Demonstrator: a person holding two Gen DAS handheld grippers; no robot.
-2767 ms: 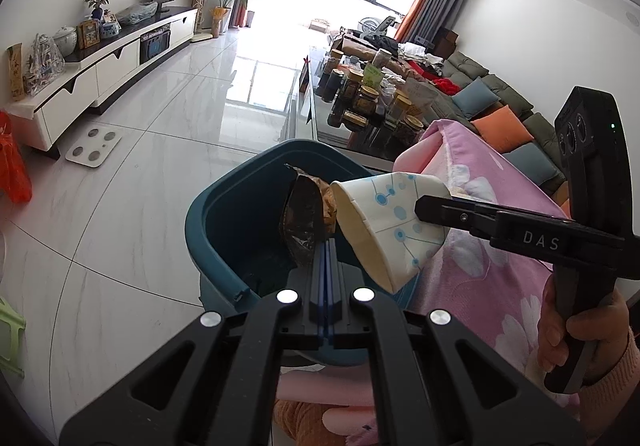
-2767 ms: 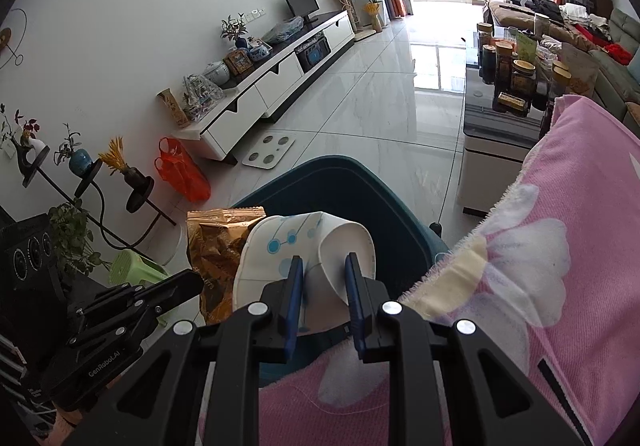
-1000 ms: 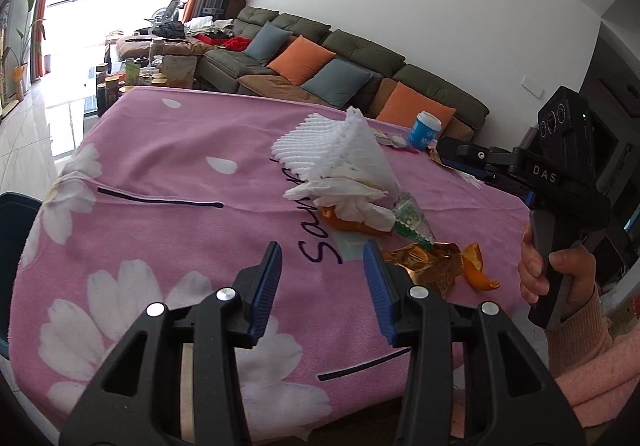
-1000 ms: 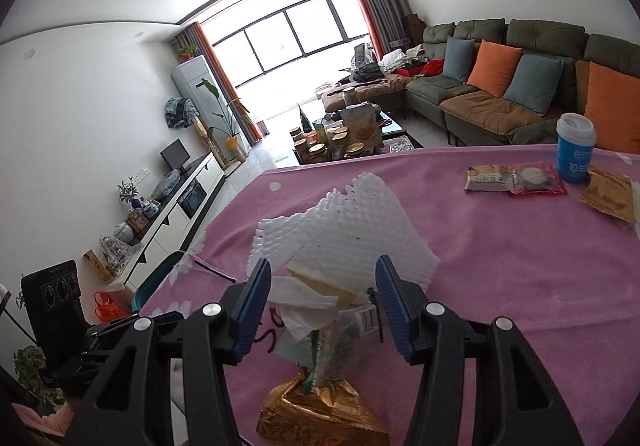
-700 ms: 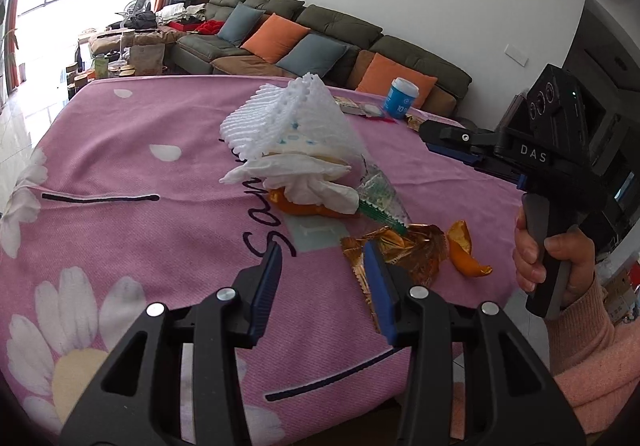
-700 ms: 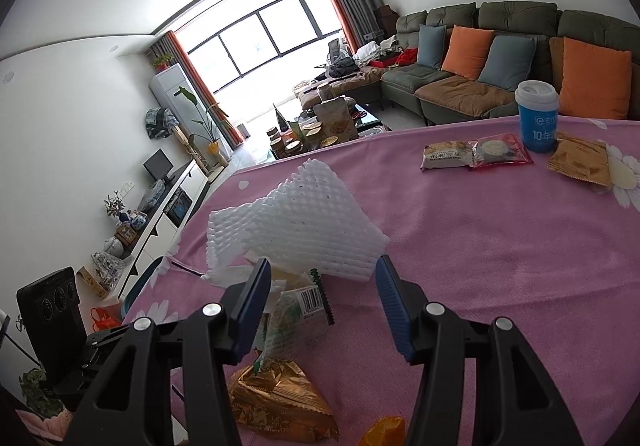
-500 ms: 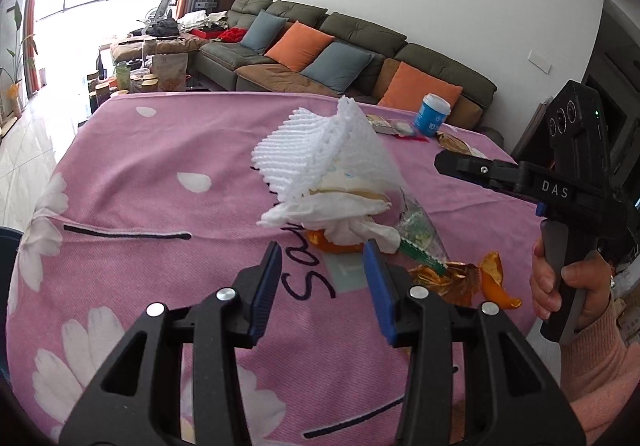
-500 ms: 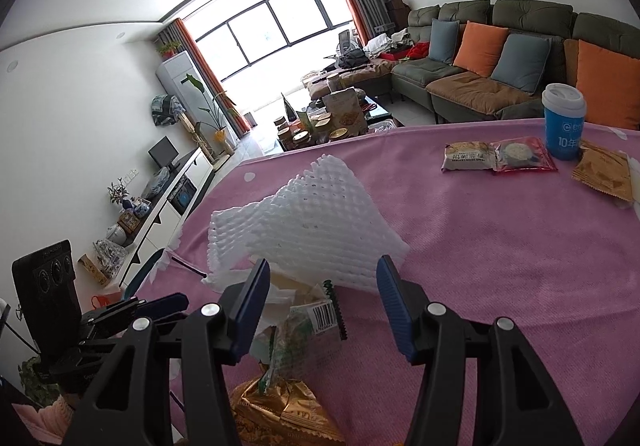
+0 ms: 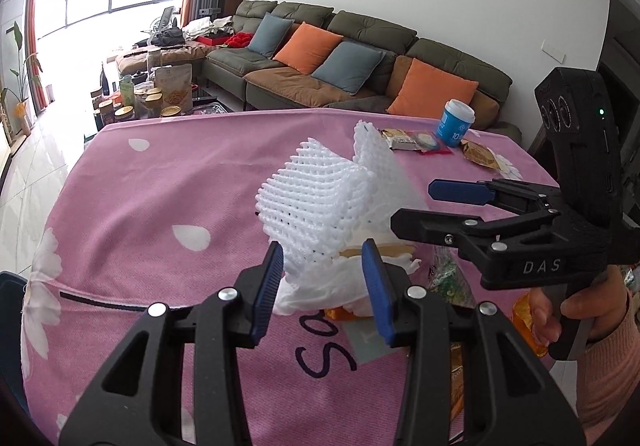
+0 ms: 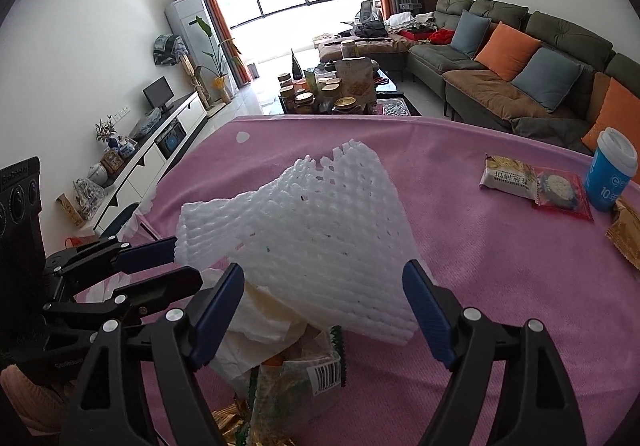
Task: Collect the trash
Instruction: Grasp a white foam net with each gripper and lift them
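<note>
1. With both tools spread apart and nothing held between their fingers, the step in hand is judged to be the approach to the next pieces of trash.
2. The left tool (image 9: 322, 286) is aimed at a crumpled tissue (image 9: 320, 288) lying just ahead of its fingertips, under a white foam net (image 9: 316, 201).
3. The right tool (image 10: 324, 310) is held wide around the same foam net (image 10: 304, 230), which sits between and just beyond its fingers.
4. Below that tool a clear wrapper (image 10: 304, 378) with a barcode and a gold wrapper (image 10: 230, 420) are seen on the pink surface (image 10: 480, 266).
5. Well ahead of the right tool, a blue cup (image 10: 610, 175) and snack packets (image 10: 532, 181) are left untouched.
6. Next, each tool is expected to be eased forward and closed gently, since foam and tissue are likely to crush or slip.
</note>
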